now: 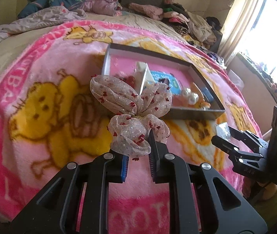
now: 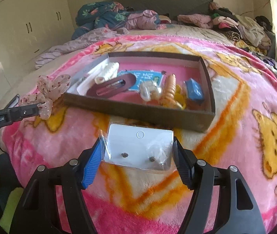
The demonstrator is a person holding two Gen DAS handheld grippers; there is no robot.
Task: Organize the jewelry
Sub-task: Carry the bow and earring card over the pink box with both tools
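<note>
Left gripper (image 1: 138, 146) pinches tight on the sheer bow (image 1: 130, 105); the box (image 2: 138, 115) sits at twelve o'clock. Right gripper (image 2: 136, 156) stands half-wide, clamping the earring card (image 2: 138, 148) by both edges.

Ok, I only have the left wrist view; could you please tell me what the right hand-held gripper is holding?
Observer: A white earring card in a clear plastic sleeve, its side edges pinched by the right hand-held gripper.
Operator: Is anything mounted on it?
Observer: Two small dark studs.
Operator: My sheer speckled ribbon bow blocks the brown cardboard box; what lies behind it?
Observer: A long maroon hair clip, flat on the box floor.
</note>
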